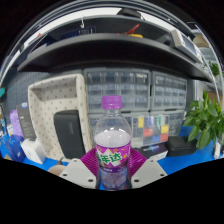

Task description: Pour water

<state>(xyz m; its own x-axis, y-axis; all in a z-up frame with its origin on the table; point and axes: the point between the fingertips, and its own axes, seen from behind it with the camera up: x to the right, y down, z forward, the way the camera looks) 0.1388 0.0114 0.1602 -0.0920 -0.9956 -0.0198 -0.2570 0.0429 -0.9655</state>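
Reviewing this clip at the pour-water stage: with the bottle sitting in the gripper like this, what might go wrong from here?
1. The bottle is held low, around its pink label, by the gripper; most of its body stands above the fingers, so it may swing or slip when tilted.
2. The purple cap looks still on; tilted now, no water would come out.
3. No cup or other receiver is visible ahead of the fingers, so a pour could land on the blue surface.

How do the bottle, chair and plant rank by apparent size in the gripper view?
1. Chair
2. Bottle, held between the gripper fingers; its nearness to the camera inflates it, so its rank against the chair is unsure.
3. Plant, partly cut off.
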